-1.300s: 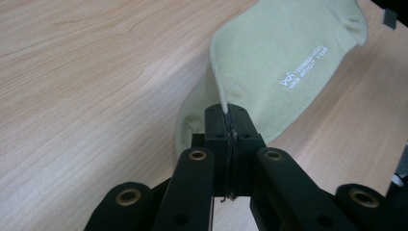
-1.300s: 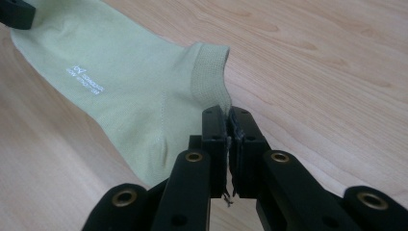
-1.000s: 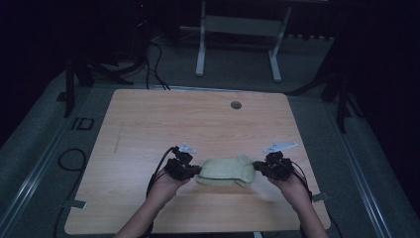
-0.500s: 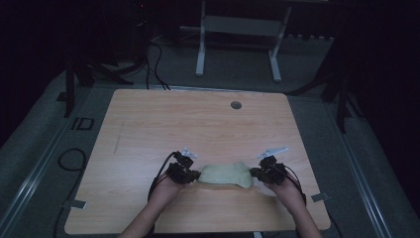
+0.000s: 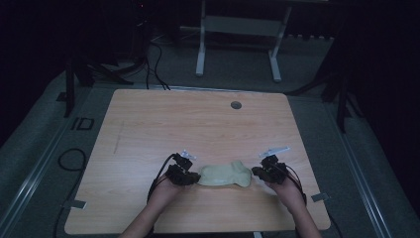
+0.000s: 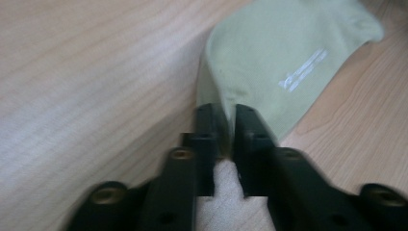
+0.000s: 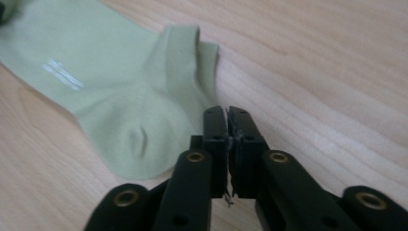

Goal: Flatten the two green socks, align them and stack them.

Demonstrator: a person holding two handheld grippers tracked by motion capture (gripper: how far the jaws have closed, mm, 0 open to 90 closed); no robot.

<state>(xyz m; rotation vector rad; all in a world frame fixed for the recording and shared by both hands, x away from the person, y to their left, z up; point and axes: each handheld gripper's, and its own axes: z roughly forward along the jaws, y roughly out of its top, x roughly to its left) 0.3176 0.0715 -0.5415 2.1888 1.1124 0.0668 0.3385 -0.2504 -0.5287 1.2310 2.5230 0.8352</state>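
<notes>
- Two black two-jaw grippers sit at either end of a pale green ankle sock of knitted cotton (image 5: 225,175), which lies flat on the light wooden table (image 5: 198,124) toward its 6 o'clock edge, a small white printed mark facing up.
- Left gripper (image 6: 225,126): at the sock's 9 o'clock end. Its jaws have just been easing apart, yet a fold of the fabric is between them and the pads look to be touching it, so the hold reads as narrow and slackening, likely a release now that the sock lies spread.
- Right gripper (image 7: 227,126): at the sock's 3 o'clock end, by the ribbed cuff. Its jaws are pressed together with nothing visible between the tips; the cuff lies just beside them, at about 10 o'clock in the right gripper view.
- Gripping opposite ends suits stretching the sock out flat, which is how it now lies.
- One dark round grommet (image 5: 236,105) sits near the table's 12 o'clock edge, well apart from the work.
</notes>
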